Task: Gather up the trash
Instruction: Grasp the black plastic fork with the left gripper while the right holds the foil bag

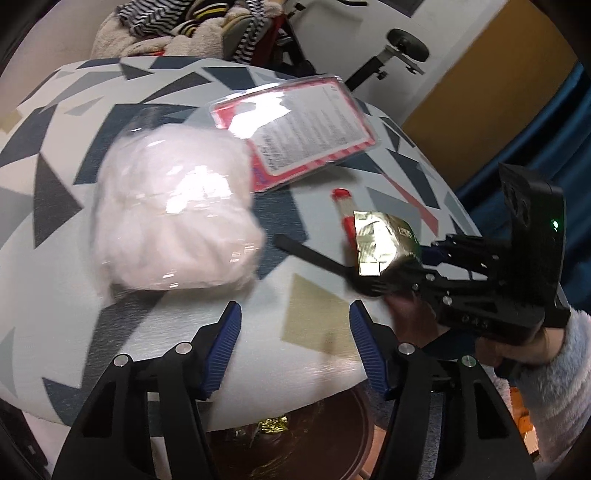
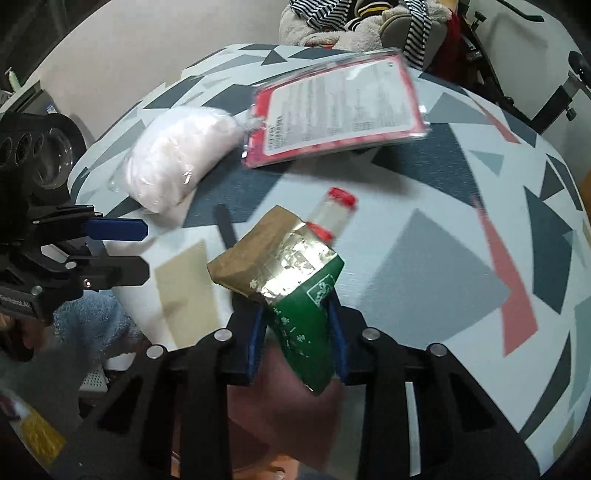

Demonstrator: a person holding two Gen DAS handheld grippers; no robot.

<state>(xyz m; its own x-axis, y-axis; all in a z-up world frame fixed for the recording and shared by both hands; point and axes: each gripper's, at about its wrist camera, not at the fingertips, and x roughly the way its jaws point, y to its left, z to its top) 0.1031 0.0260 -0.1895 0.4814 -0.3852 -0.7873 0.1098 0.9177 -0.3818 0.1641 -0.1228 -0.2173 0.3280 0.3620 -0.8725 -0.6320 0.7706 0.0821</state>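
My right gripper [image 2: 297, 325] is shut on a green and gold foil packet [image 2: 291, 273] and holds it above the table; the packet also shows in the left wrist view [image 1: 380, 243]. My left gripper [image 1: 293, 332] is open and empty near the table's front edge, seen from the side in the right wrist view [image 2: 142, 251]. On the patterned table [image 2: 424, 266] lie a clear bag of white fluff [image 1: 173, 214], a red-edged flat package [image 1: 306, 129], a small red-capped bottle [image 2: 332, 214] and a black stick [image 1: 310, 254].
A brown bin [image 1: 314, 446] with gold foil scraps stands below the table's front edge, under my left gripper. Plush toys and striped clothes [image 1: 184, 26] are piled behind the table. A black stand [image 1: 399, 51] is at the back right.
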